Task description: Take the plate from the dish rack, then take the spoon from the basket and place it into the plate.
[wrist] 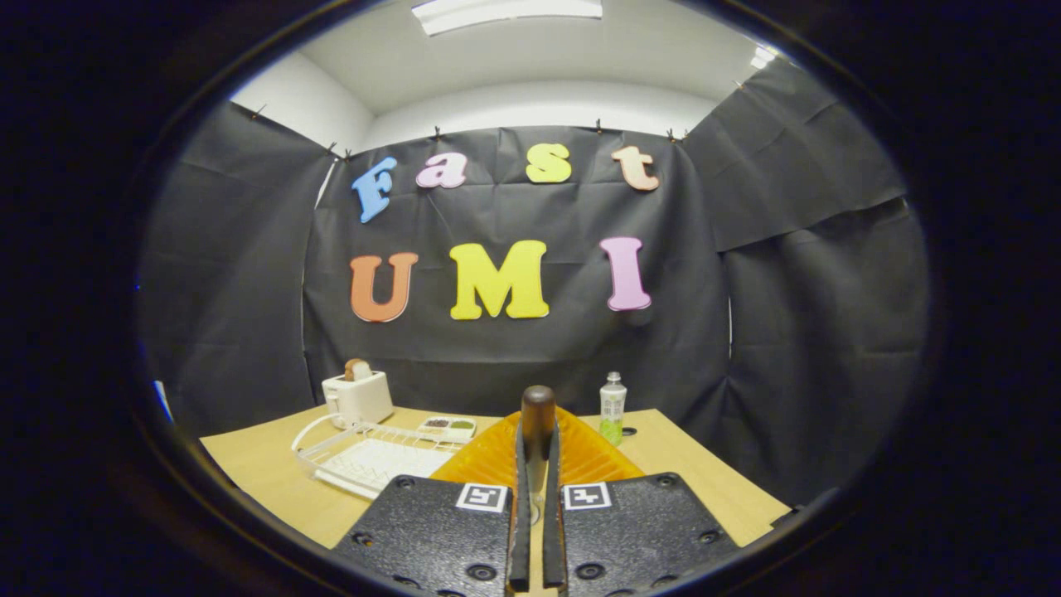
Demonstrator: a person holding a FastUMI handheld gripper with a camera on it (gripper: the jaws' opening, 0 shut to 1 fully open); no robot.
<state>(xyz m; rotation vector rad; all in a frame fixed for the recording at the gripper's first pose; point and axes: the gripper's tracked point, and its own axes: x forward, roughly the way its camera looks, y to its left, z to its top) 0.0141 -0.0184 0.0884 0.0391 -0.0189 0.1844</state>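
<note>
My gripper [537, 464] is shut on the spoon [538, 408], whose dark rounded wooden end sticks up between the two fingers. The rest of the spoon is hidden by the fingers. Just beyond and below the fingers lies the orange ribbed plate [590, 454] on the wooden table [257, 473]. The spoon is held above the plate's near part. Left of the plate stands the white wire dish rack [365, 460], with nothing in it.
A white toaster [358, 398] with a slice of bread stands at the table's back left. A small white dish [448, 427] with dark fillings sits behind the rack. A bottle with a green label [612, 408] stands behind the plate. Black cloth walls close in the table.
</note>
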